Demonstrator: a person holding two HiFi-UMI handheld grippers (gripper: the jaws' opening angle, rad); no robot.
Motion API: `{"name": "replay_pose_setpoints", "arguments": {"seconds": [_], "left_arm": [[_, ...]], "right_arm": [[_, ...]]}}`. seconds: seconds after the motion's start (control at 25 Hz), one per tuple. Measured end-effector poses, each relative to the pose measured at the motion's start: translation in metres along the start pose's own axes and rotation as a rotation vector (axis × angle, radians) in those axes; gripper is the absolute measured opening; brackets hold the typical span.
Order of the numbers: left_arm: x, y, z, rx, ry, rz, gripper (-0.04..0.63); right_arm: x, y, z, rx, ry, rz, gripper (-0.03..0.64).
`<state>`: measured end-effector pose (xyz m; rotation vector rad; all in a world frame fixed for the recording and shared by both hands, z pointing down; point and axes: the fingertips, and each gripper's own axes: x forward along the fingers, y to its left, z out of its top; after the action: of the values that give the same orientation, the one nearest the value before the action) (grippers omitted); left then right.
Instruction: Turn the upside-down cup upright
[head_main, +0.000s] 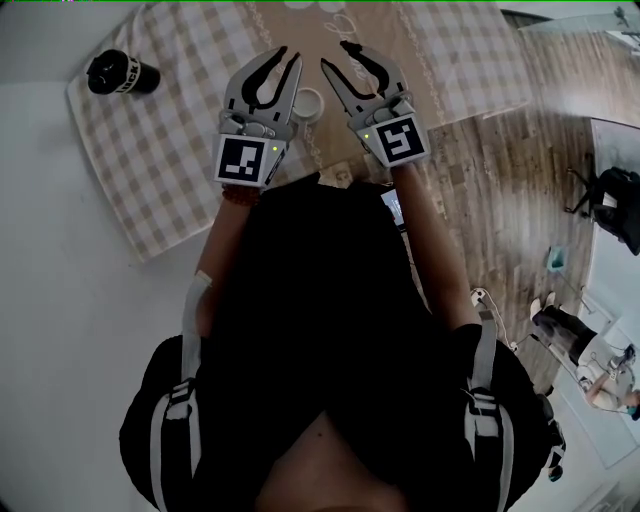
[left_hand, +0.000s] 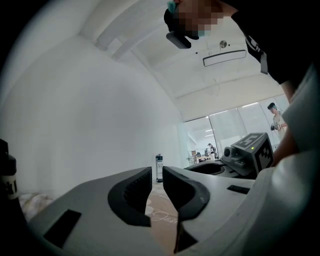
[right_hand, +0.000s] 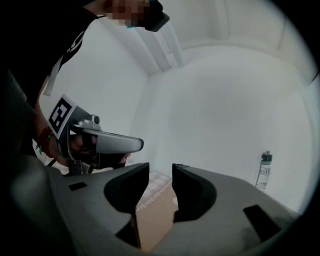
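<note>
In the head view a small white cup (head_main: 311, 103) sits on the beige strip of the checked cloth (head_main: 170, 160); I cannot tell which way up it stands. My left gripper (head_main: 290, 54) hovers just left of it and covers its left edge. The jaws stand a narrow gap apart, and the left gripper view shows nothing in my left gripper (left_hand: 157, 172). My right gripper (head_main: 335, 55) hangs just right of the cup, jaws wider apart. The right gripper view shows only cloth past my empty right gripper (right_hand: 160, 170). The cup is in neither gripper view.
A black bottle (head_main: 122, 73) lies on the cloth's far left corner. A clear bottle (left_hand: 159, 167) stands far off on the table, seen also as the clear bottle (right_hand: 264, 170). The table's edge borders a wooden floor (head_main: 500, 180) on the right, where people stand farther off.
</note>
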<state>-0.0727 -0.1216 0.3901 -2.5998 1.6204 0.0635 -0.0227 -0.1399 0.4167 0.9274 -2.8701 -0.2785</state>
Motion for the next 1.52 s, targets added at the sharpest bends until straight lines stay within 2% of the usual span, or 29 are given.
{"name": "replay_pose_setpoints", "arguments": {"seconds": [0.16, 0.24, 0.48, 0.56, 0.92, 1.52], "left_arm": [[0.001, -0.005, -0.007, 0.017, 0.009, 0.01, 0.05], [-0.003, -0.005, -0.01, 0.03, 0.012, 0.019, -0.006], [-0.002, -0.007, -0.017, 0.033, 0.04, 0.021, -0.011], [-0.001, -0.009, -0.019, 0.043, 0.045, 0.019, -0.011], [0.001, -0.019, -0.023, 0.094, 0.068, -0.001, -0.011], [-0.005, -0.016, -0.033, 0.091, 0.097, 0.013, -0.011]], "right_arm": [[-0.002, 0.001, 0.001, -0.01, 0.001, -0.002, 0.141], [-0.005, 0.003, 0.001, -0.012, 0.008, -0.013, 0.078], [-0.013, 0.0, -0.003, -0.023, 0.022, -0.024, 0.073], [-0.015, 0.0, -0.004, -0.037, 0.021, -0.024, 0.008], [-0.018, 0.005, -0.004, -0.035, 0.014, -0.004, 0.005], [-0.014, 0.016, -0.006, 0.004, 0.014, 0.031, 0.003]]}}
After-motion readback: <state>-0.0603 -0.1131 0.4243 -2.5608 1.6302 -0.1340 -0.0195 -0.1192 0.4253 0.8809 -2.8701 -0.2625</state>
